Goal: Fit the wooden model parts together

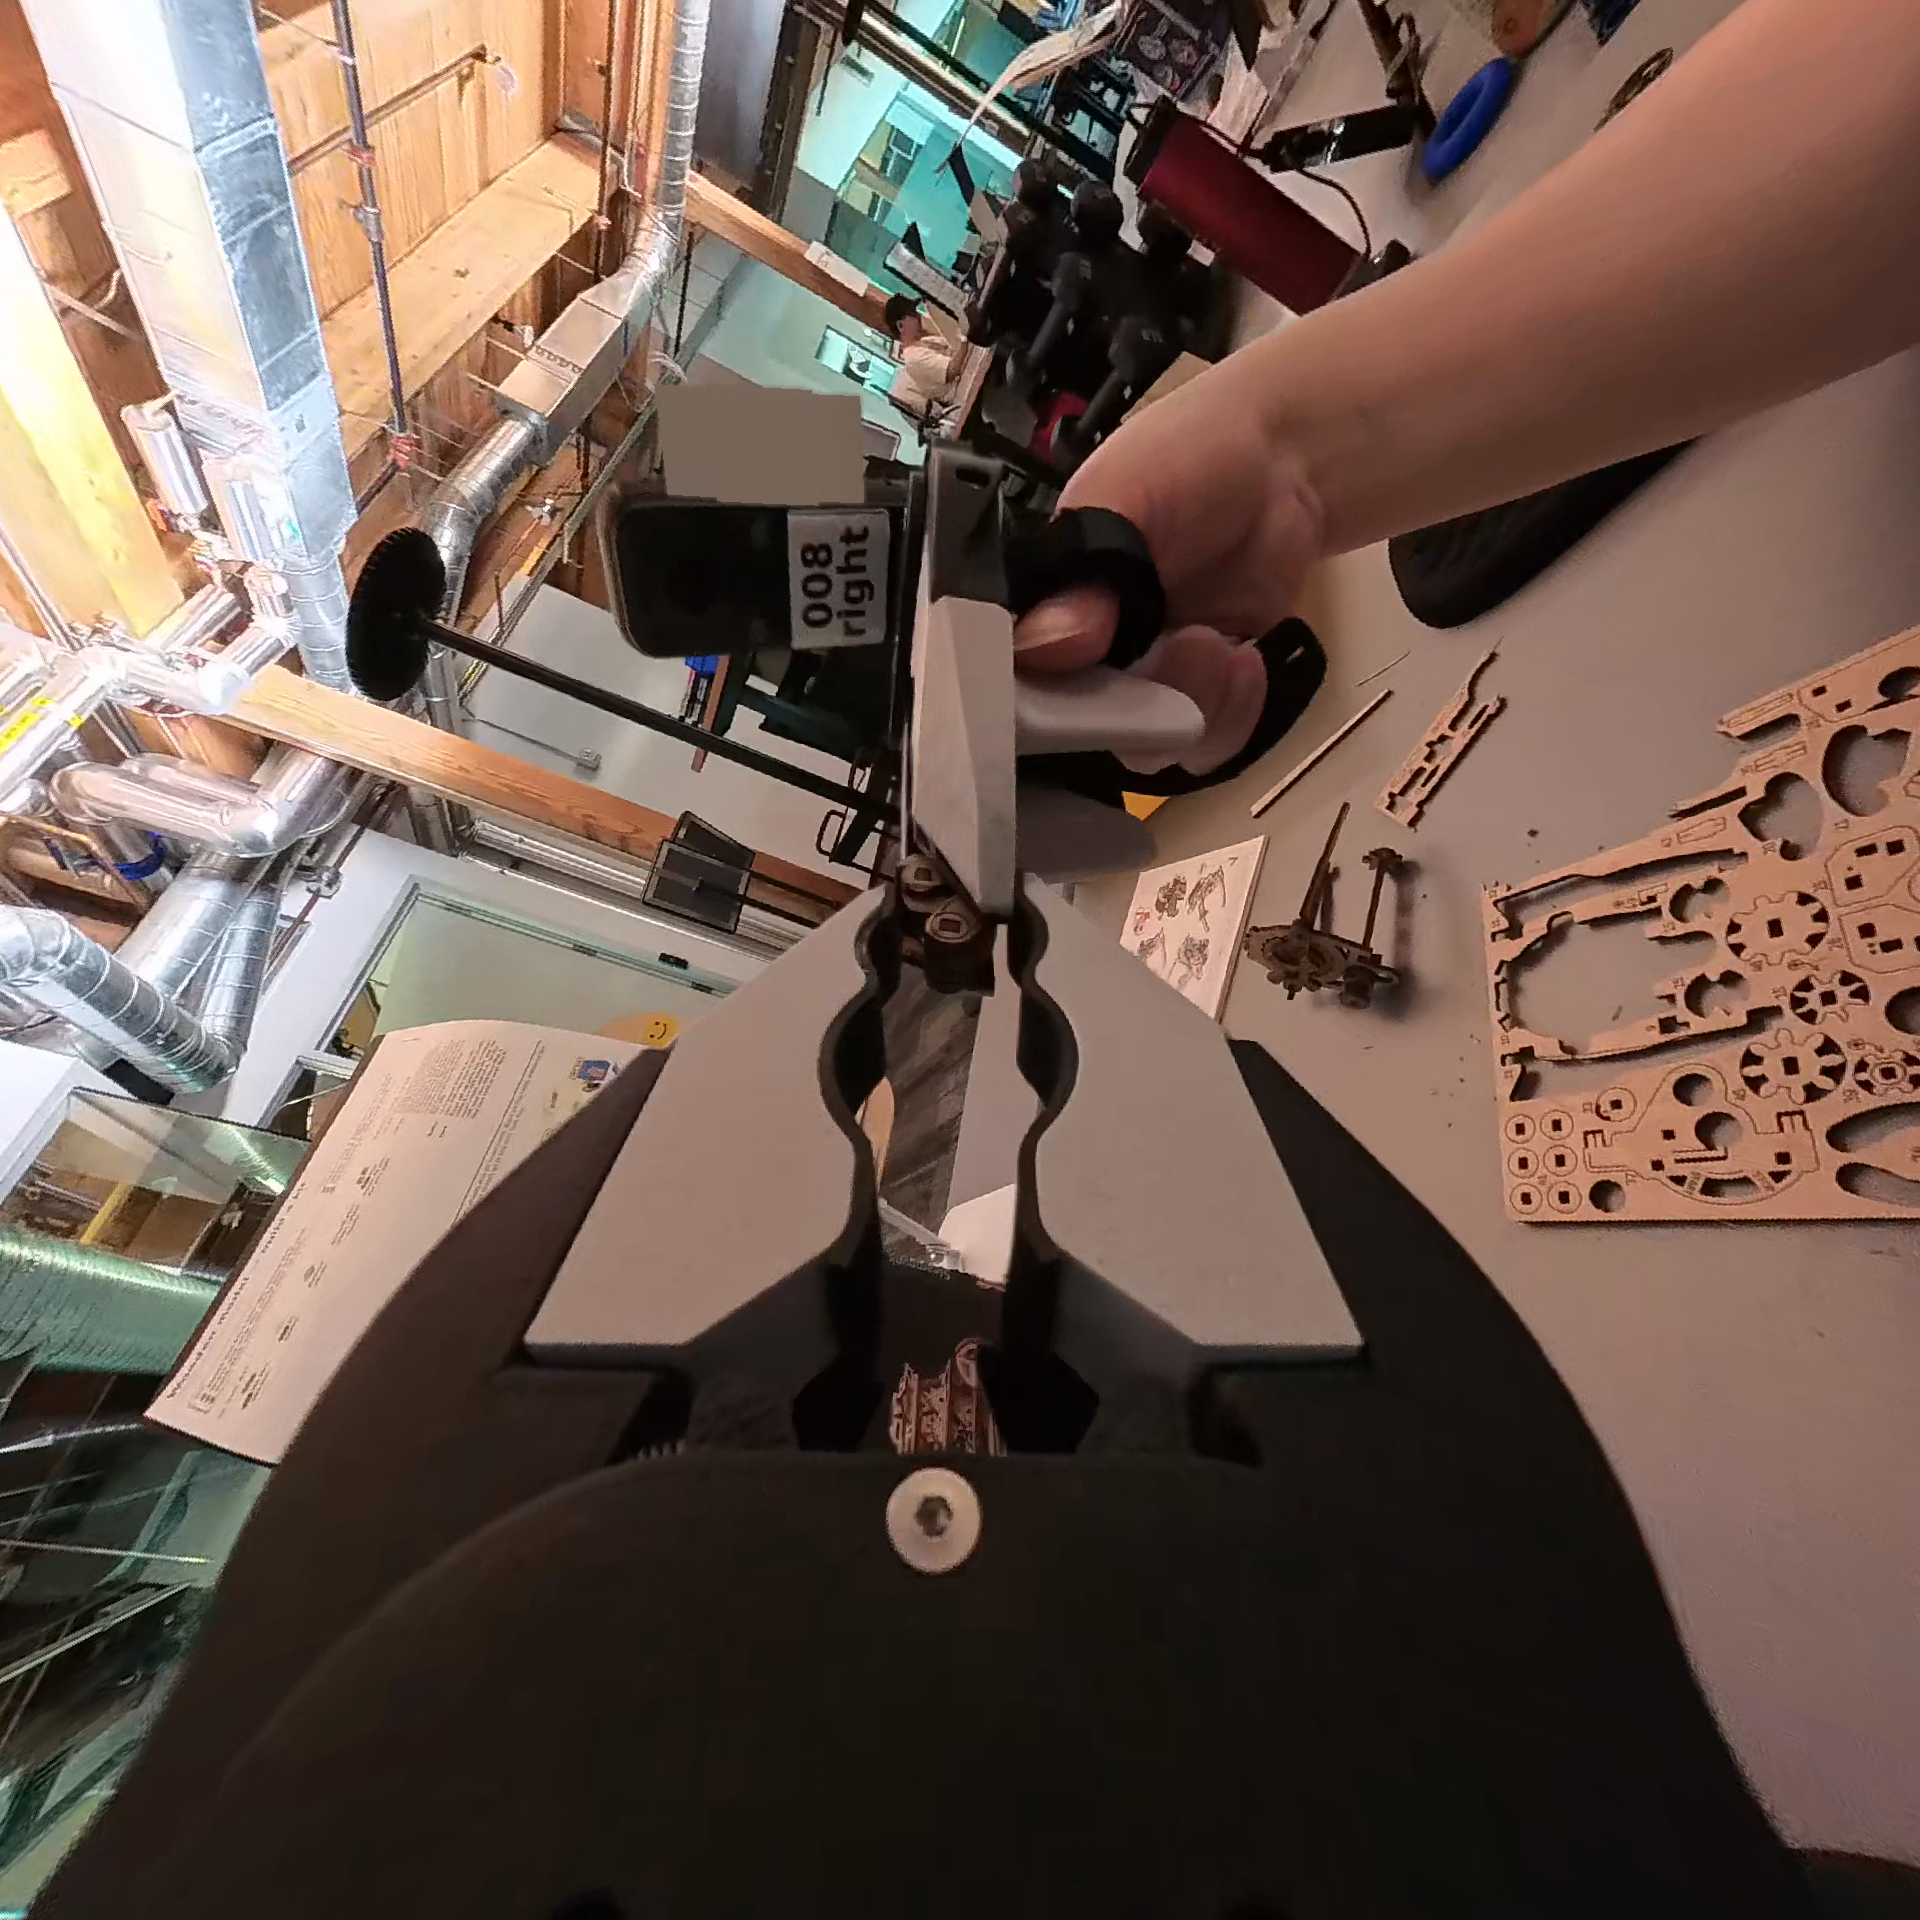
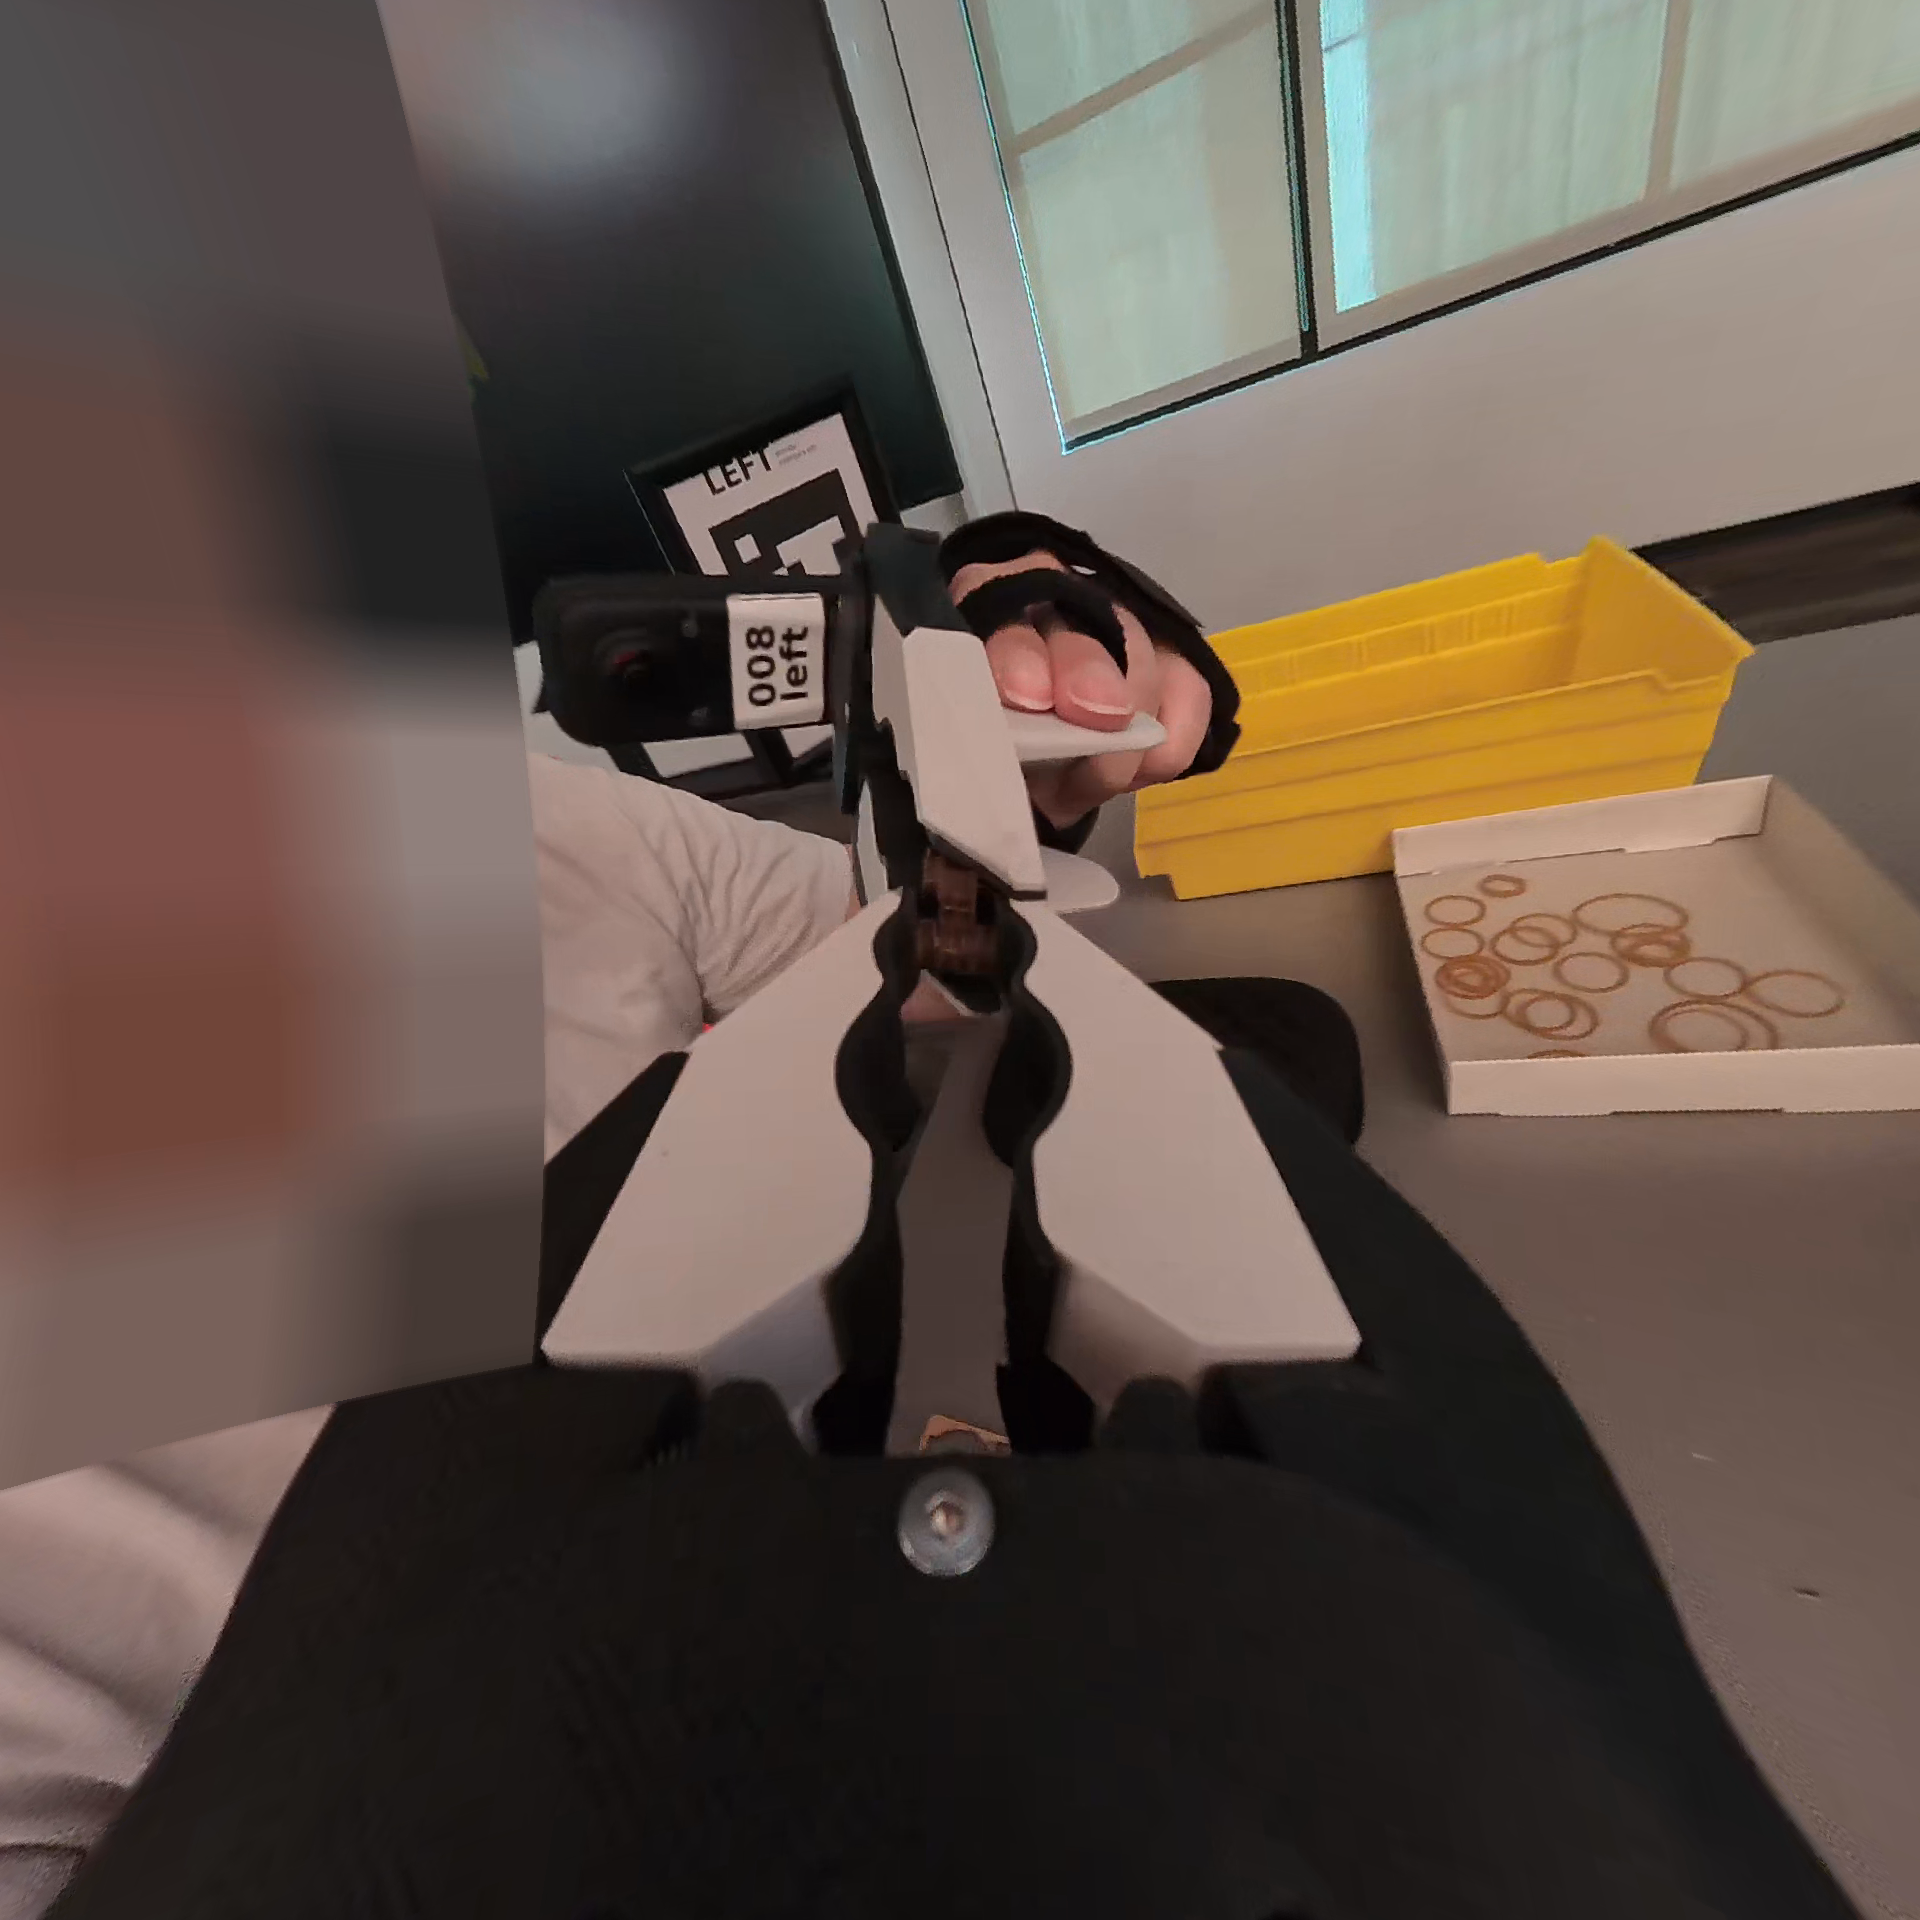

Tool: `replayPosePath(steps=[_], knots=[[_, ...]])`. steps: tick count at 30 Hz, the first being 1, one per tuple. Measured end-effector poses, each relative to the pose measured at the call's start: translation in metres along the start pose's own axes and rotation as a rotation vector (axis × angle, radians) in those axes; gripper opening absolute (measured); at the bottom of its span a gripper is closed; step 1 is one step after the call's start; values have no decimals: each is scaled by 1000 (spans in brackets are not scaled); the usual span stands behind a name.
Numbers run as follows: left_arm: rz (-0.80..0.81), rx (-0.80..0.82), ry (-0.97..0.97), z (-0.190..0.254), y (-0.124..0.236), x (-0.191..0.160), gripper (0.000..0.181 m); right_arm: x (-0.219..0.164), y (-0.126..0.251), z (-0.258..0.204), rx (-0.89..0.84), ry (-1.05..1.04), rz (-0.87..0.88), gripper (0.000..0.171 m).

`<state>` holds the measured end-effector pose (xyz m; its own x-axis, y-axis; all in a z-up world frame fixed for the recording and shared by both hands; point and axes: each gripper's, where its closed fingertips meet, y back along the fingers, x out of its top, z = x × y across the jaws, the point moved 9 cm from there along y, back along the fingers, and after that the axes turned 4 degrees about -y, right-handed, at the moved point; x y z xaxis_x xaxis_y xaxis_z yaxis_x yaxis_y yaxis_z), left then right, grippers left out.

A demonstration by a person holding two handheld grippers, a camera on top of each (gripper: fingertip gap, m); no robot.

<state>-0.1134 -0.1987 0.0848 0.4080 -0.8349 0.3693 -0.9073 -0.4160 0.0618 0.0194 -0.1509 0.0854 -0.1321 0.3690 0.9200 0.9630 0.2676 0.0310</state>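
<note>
Left hand-held gripper (image 1: 948, 951) pinches wooden parts (image 1: 940, 925) beside cut-out sheets (image 1: 1704, 997).

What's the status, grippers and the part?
Left gripper and right gripper tip to tip, both shut on small wooden assembly, held above table. Nothing in the way.

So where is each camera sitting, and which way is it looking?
Left wrist view: sits on the left tool, looking along its fingers at the right tool, the person's right hand and the punched wooden sheets on the grey table.
Right wrist view: sits on the right tool, looking back at the left tool, the left hand, a yellow bin and a white tray of rubber bands.
Shared: the small brown wooden assembly both tools pinch, tip to tip.
</note>
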Motion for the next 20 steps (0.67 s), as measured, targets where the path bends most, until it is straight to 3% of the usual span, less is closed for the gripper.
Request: replayPosePath(steps=[20], knots=[[-25, 8, 10, -1, -4, -6, 16, 0, 2, 7, -1, -59, 15, 15]])
